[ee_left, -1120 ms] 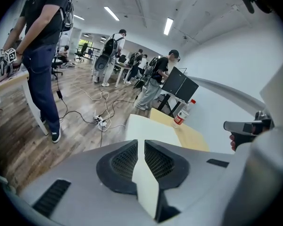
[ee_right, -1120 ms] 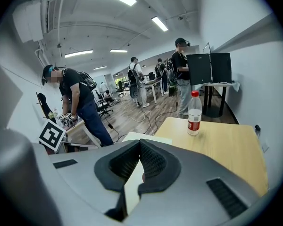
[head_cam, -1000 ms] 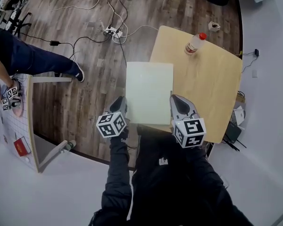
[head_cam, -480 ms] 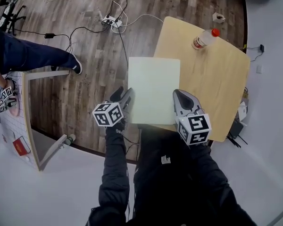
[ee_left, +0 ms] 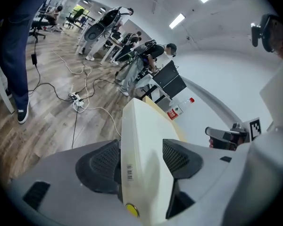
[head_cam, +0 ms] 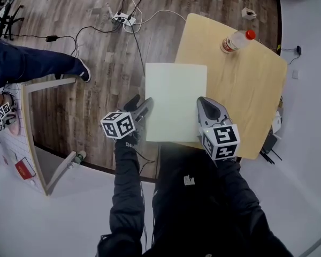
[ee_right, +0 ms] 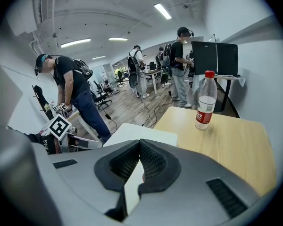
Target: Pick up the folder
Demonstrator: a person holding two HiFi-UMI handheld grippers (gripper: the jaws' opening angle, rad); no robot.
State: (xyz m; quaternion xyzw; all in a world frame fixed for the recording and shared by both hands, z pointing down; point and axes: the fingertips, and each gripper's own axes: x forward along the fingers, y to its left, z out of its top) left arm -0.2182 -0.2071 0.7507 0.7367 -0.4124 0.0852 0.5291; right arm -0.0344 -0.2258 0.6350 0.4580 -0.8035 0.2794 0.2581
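Folder (head_cam: 175, 101) flat, long axis running straight ahead, partly over desk (head_cam: 246, 90) edge. Right hand-held gripper (head_cam: 203, 105) clamped on near-right edge; left hand-held gripper (head_cam: 144, 107) opening, near-left edge loose between jaws.

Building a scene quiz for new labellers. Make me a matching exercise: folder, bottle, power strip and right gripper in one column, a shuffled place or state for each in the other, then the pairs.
Things
1. folder
2. bottle
3. power strip
4. right gripper

Places or states
A. lying on the wooden floor
B. shut on a thin pale edge
C. standing upright on the table
D. flat, partly over the table, partly over the floor

Pairs: 1-D, 2-C, 3-A, 4-B
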